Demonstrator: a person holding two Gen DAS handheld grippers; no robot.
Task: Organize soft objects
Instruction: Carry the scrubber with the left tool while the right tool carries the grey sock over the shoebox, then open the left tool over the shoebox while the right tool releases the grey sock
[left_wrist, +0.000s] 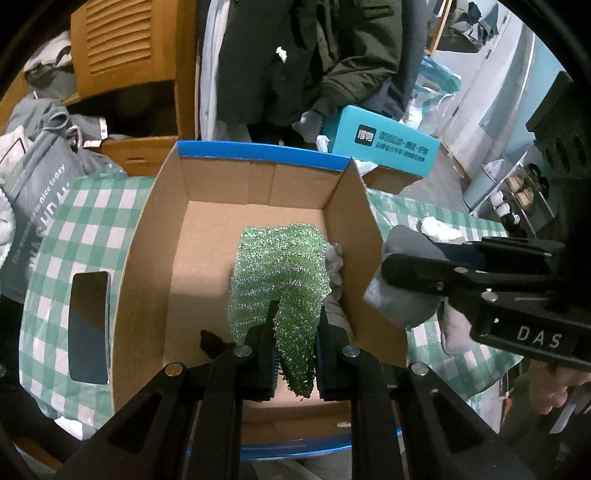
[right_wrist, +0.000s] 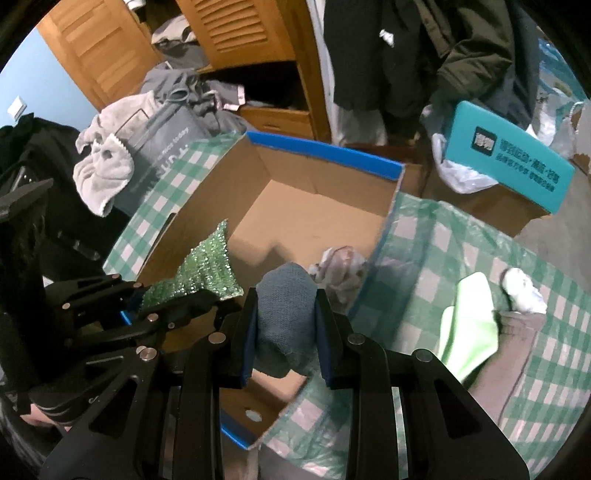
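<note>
An open cardboard box (left_wrist: 170, 236) with blue-edged flaps sits on a green checked cloth (left_wrist: 92, 221). My left gripper (left_wrist: 295, 332) is shut on a glittery green mesh cloth (left_wrist: 280, 273) and holds it inside the box. A pale crumpled cloth (left_wrist: 334, 258) lies in the box by its right wall. My right gripper (right_wrist: 284, 314) is shut on a grey-blue knit cloth (right_wrist: 286, 314) at the box's near right edge (right_wrist: 384, 229); the right gripper also shows in the left wrist view (left_wrist: 391, 266). My left gripper (right_wrist: 192, 295) and the green mesh cloth (right_wrist: 207, 273) show there too.
A light green cloth (right_wrist: 469, 332), a white sock (right_wrist: 524, 291) and a taupe cloth (right_wrist: 517, 350) lie on the checked cloth right of the box. A phone (left_wrist: 88, 325) lies left of it. A teal box (left_wrist: 384, 147), a wardrobe (right_wrist: 258, 55) and piled clothes (right_wrist: 110, 162) stand behind.
</note>
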